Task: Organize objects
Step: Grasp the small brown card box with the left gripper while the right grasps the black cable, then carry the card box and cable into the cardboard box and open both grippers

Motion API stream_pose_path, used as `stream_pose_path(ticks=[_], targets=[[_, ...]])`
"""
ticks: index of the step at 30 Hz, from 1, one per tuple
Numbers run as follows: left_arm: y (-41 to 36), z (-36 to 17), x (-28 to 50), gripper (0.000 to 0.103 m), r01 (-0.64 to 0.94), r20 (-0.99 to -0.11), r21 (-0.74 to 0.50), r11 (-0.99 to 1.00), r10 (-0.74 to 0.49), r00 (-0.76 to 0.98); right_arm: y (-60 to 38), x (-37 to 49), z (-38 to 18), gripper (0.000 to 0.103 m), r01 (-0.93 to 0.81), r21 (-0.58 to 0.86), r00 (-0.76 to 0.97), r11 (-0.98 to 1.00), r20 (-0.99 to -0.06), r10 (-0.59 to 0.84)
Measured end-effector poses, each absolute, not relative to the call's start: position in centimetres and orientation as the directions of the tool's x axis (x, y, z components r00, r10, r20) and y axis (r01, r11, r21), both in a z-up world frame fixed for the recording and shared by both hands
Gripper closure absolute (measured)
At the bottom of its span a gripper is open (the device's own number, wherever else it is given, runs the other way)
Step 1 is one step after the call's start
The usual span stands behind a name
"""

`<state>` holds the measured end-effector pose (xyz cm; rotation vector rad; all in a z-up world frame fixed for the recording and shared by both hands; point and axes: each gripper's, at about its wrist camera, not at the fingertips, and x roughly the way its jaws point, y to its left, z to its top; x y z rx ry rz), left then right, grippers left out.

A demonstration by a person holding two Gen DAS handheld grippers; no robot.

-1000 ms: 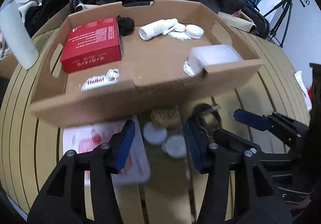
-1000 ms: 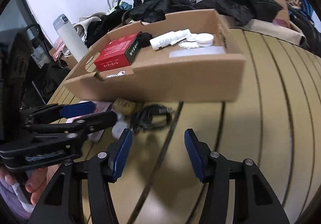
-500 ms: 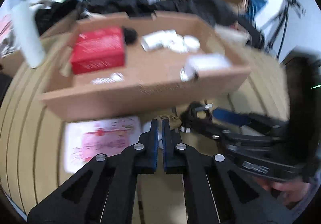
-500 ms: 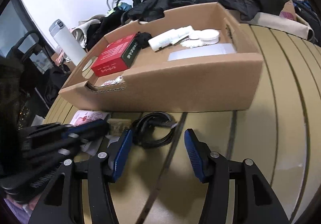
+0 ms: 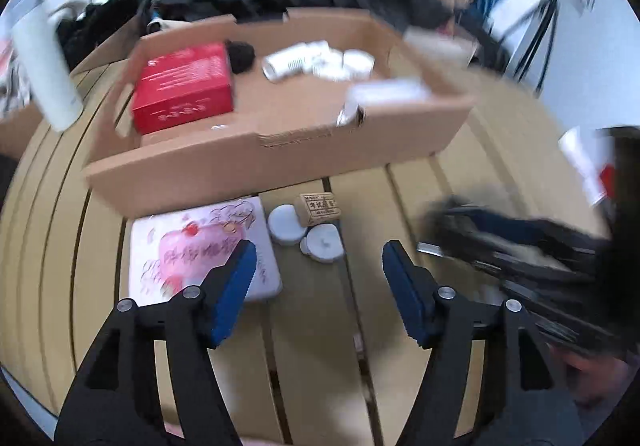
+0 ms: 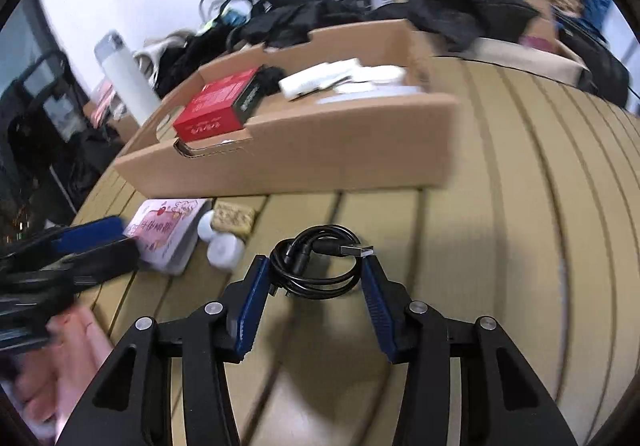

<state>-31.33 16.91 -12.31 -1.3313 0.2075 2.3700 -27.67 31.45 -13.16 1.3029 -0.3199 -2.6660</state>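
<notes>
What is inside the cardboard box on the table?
Inside the cardboard box: a red box, a black item, a white bottle, white round pieces. The near wall hides its front floor.

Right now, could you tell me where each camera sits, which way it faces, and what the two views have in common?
Left wrist: on the left claw, looking steeply down at the table; jaws opening, nothing between them; beyond them the discs, booklet and box. The right claw shows blurred at right.
Right wrist: on the right claw, angled down; jaws closing around the cable. The left claw and a hand show at left.
Shared: box, booklet, discs, red carton, and each other's claw.
</notes>
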Motion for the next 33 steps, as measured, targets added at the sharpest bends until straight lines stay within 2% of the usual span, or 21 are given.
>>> stream_pose_path(ticks=[3, 5, 7, 13, 17, 22, 26, 29, 33], targets=[[19.5, -14.2, -33.2, 0.043, -0.425, -0.869, 0.027, -0.905, 0.189, -0.458, 32.7, -25.4, -12.4, 0.053, 0.039, 0.252, -0.612, -0.967, -0.759, -0.222], [20.3, -15.2, -34.1, 0.064, -0.406, -0.87, 0.081, -0.91, 0.134, -0.474, 33.4, -24.3, -12.2, 0.053, 0.038, 0.274, -0.612, -0.961, -0.754, -0.239], [20.9, -15.3, -34.0, 0.073, -0.41, -0.858, 0.145, -0.901, 0.092, -0.505, 33.8, -23.7, -12.3, 0.053, 0.038, 0.304, -0.613, -0.952, -0.745, -0.263], [19.2, -14.1, -33.2, 0.074, -0.382, -0.854, 0.089, -0.92, 0.127, -0.505, 33.3, -24.1, -12.8, 0.053, 0.064, 0.317, -0.605, -0.946, -0.742, -0.29], [16.0, -9.5, -30.3, 0.074, -0.356, -0.812, -0.077, -0.931, 0.266, -0.52, 32.5, -23.6, -11.9, 0.053, 0.105, 0.317, -0.617, -0.943, -0.723, -0.312], [12.4, -6.1, -24.5, 0.074, -0.305, -0.797, -0.243, -0.921, 0.369, -0.478, 31.7, -21.5, -9.2, 0.053, 0.152, 0.305, -0.644, -0.94, -0.691, -0.328], [10.7, -5.2, -21.4, 0.074, -0.281, -0.787, -0.291, -0.915, 0.396, -0.473, 30.7, -19.0, -7.3, 0.053, 0.2, 0.292, -0.659, -0.935, -0.667, -0.349], [10.7, -4.5, -22.6, 0.074, -0.292, -0.767, -0.297, -0.909, 0.41, -0.494, 30.5, -19.1, -6.6, 0.053, 0.208, 0.299, -0.66, -0.931, -0.66, -0.359], [11.9, -3.0, -28.3, 0.073, -0.338, -0.743, -0.321, -0.885, 0.456, -0.489, 30.8, -22.3, -3.9, 0.053, 0.233, 0.275, -0.686, -0.933, -0.633, -0.358]])
